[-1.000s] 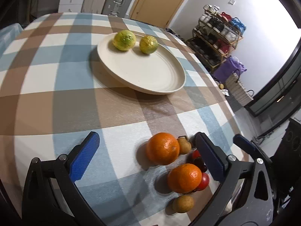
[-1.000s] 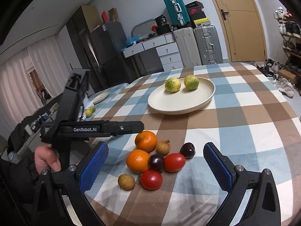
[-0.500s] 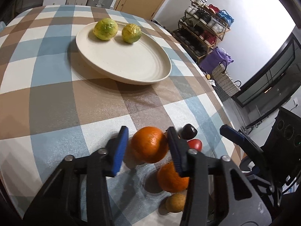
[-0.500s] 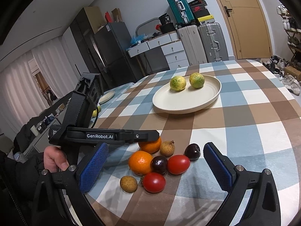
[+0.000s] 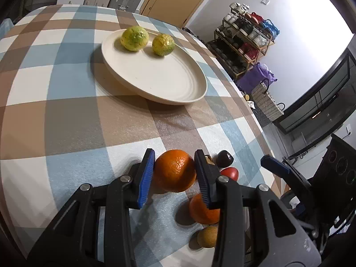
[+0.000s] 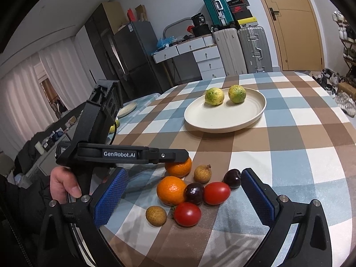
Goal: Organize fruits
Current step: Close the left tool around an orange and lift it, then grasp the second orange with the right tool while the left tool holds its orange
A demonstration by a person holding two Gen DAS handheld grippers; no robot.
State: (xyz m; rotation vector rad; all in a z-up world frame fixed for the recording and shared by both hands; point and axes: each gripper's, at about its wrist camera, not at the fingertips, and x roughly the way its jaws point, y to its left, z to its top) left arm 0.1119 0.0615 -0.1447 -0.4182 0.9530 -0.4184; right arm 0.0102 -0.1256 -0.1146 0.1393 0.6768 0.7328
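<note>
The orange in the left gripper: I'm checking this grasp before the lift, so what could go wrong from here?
The left gripper is shut on the orange, which is round, so it might slip or roll out on the lift. The small brown fruit and second orange lie close by, so the fingers could nudge them. On the plate, the orange may roll into the two green citrus fruits.

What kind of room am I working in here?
Most likely a lived-in home, a dining area doubling as storage: a table with a checked tablecloth, suitcases stacked by the wooden door, and a loaded shoe rack.
</note>
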